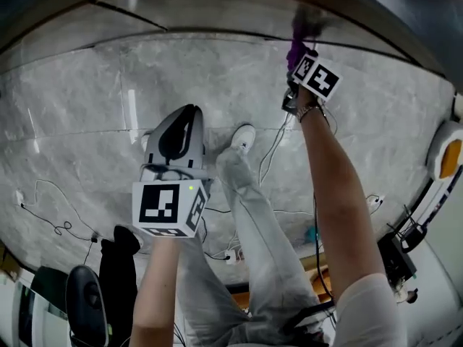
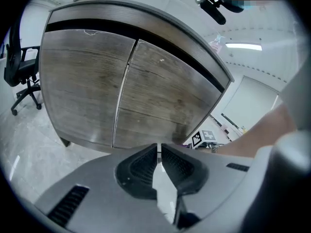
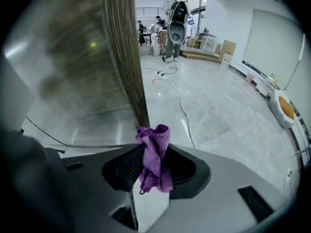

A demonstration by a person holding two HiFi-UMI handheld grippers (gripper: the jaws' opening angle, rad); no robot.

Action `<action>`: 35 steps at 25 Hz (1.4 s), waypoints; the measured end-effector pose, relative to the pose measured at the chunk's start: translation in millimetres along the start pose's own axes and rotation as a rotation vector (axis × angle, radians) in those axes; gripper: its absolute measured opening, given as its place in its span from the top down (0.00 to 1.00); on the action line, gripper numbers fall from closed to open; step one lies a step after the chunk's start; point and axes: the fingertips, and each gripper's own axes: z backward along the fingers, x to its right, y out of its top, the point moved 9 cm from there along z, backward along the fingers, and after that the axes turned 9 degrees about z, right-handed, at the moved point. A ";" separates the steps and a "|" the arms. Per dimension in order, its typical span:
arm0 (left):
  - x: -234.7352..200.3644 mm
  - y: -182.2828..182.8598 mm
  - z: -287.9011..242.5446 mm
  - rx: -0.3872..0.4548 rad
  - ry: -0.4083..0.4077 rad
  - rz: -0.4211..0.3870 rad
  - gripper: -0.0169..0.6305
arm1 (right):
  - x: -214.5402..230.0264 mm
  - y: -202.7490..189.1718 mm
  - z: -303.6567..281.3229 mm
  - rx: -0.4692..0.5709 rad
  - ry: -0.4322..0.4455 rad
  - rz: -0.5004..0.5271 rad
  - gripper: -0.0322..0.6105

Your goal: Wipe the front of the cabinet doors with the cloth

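The wiping step is in hand, as I judge it. The right claw (image 3: 154, 152) has its two jaws pressed together on a small purple knitted cloth (image 3: 156, 139). The cloth stands up in a bunch above the tips, and a short end of it hangs behind them.

Just ahead of this claw, and to its left, is the grey-brown wood-grain front of the cabinet doors (image 3: 73, 67). The cloth is very near the outer edge of this front, but I cannot tell if it touches.

The next move calls for laying the bunch against the door face, pushing lightly, and sweeping toward the claw's left. Because the bunch is small, I expect that several passes are needed.

The left claw (image 2: 159, 147) is closed with nothing between its jaws. It points at the doors from well apart, and the thin vertical seam between the two doors (image 2: 121, 96) lies ahead of it, a little to the left.

The bare right arm (image 1: 336, 186) is stretched far forward, almost straight. The left arm (image 1: 155, 295) is bent and kept close to the body, with its claw above the pale marble floor (image 1: 87, 107).
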 end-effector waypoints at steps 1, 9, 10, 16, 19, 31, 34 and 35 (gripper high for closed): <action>0.6 -2.4 5.2 -0.013 -0.007 0.001 0.92 | -0.3 -2.7 13.7 0.012 0.013 -0.015 0.72; 0.4 -4.5 76.6 -0.110 -0.122 -0.046 0.92 | -29.8 -54.6 218.5 0.209 0.237 0.013 0.72; 2.8 -0.5 90.1 -0.124 -0.144 -0.073 0.92 | -31.5 -60.7 251.0 0.239 0.251 -0.004 0.72; 25.7 41.7 177.2 -0.164 -0.241 -0.213 0.92 | -21.5 -72.9 429.1 0.390 0.270 -0.181 0.72; 40.4 55.9 220.2 -0.154 -0.249 -0.250 0.92 | -6.4 -68.9 506.6 0.500 0.298 -0.181 0.72; 178.4 0.7 397.2 -0.071 -0.206 -0.300 0.92 | 69.4 -114.4 731.6 0.710 0.462 0.035 0.72; 217.2 -0.3 437.1 0.020 -0.182 -0.288 0.92 | 76.0 -108.4 774.9 0.787 0.533 0.121 0.72; 226.4 2.4 452.0 0.049 -0.173 -0.298 0.92 | 75.5 -108.9 788.7 0.807 0.544 0.134 0.72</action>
